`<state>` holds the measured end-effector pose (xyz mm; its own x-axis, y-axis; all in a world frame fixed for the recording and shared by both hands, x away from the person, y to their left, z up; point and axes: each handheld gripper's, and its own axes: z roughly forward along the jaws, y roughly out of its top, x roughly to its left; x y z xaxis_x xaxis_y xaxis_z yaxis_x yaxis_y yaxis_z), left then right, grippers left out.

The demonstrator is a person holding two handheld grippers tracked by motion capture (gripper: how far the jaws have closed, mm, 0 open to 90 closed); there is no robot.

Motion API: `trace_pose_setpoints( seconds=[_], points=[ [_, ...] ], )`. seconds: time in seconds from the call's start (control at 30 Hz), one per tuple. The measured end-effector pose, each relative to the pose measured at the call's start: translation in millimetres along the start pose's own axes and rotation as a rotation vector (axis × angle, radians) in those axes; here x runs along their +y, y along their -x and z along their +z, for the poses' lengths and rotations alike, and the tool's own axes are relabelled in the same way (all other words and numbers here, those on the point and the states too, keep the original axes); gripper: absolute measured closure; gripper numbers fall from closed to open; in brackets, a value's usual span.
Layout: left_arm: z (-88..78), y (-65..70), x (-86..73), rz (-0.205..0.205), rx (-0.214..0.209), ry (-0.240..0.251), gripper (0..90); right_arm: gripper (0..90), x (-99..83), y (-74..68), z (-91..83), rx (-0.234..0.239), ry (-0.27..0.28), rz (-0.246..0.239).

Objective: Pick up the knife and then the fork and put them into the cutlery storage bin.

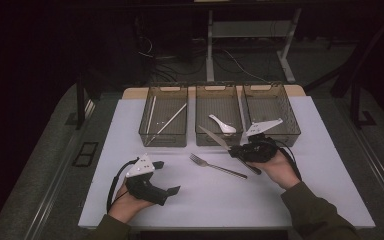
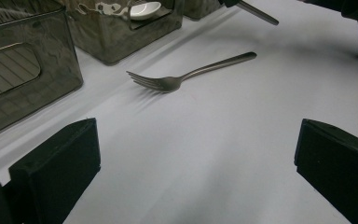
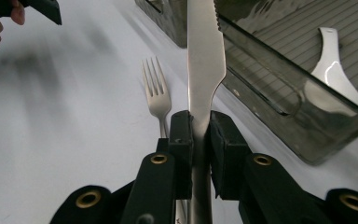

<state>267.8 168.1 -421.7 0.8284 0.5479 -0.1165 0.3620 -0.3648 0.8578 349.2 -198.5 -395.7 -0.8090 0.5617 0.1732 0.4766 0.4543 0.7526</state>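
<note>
Steel table knife (image 3: pixel 205 70), flat, polished, serrated tip: clamped at mid-length between the right gripper (image 3: pixel 200 135)'s black pads, centre-right of the high view, lifted over the white table (image 1: pixel 205 195). Risk, judged: smooth blade could pivot or slip in the narrow pinch. Matte steel fork (image 1: pixel 217 166) lies below. Smoky ribbed plastic bins (image 1: pixel 219 135) upper centre; white ceramic spoon (image 1: pixel 223 125) inside. Left gripper (image 1: pixel 167 175) lower left, jaws apart, empty.

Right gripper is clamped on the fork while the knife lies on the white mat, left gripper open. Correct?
Swapped. The right gripper view shows the right gripper clamped on the knife; the fork lies on the white mat. The left gripper is open.
</note>
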Motion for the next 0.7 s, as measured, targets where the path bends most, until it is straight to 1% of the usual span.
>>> trace_pose_setpoints(
  seconds=[0.07, 0.37, 0.4, 0.43, 0.57, 0.7],
  points=[
    [0.2, -0.7, -0.2, 0.003, 0.001, -0.002, 0.0, 79.3, 1.2, 1.9, -2.8, -0.006, -0.006, 0.007],
    [0.3, -3.3, -2.3, 0.009, 0.005, -0.004, 0.0, 79.3, 6.7, 13.8, -16.4, -0.032, 0.014, 0.028],
    [0.1, -4.1, -2.3, 0.013, 0.004, -0.003, 0.0, 79.3, 7.3, 14.5, -17.4, -0.032, 0.013, 0.033],
    [0.3, -4.7, -2.3, 0.011, 0.004, 0.006, 0.0, 79.3, 7.9, 15.7, -18.3, -0.032, 0.013, 0.031],
    [0.6, -6.7, -1.6, 0.007, 0.005, 0.014, 0.0, 79.3, 9.8, 19.0, -21.0, -0.040, 0.020, 0.034],
    [0.9, -5.8, -1.3, 0.011, 0.002, 0.009, 0.0, 79.4, 10.1, 21.0, -21.8, -0.045, 0.023, 0.038]
  ],
)
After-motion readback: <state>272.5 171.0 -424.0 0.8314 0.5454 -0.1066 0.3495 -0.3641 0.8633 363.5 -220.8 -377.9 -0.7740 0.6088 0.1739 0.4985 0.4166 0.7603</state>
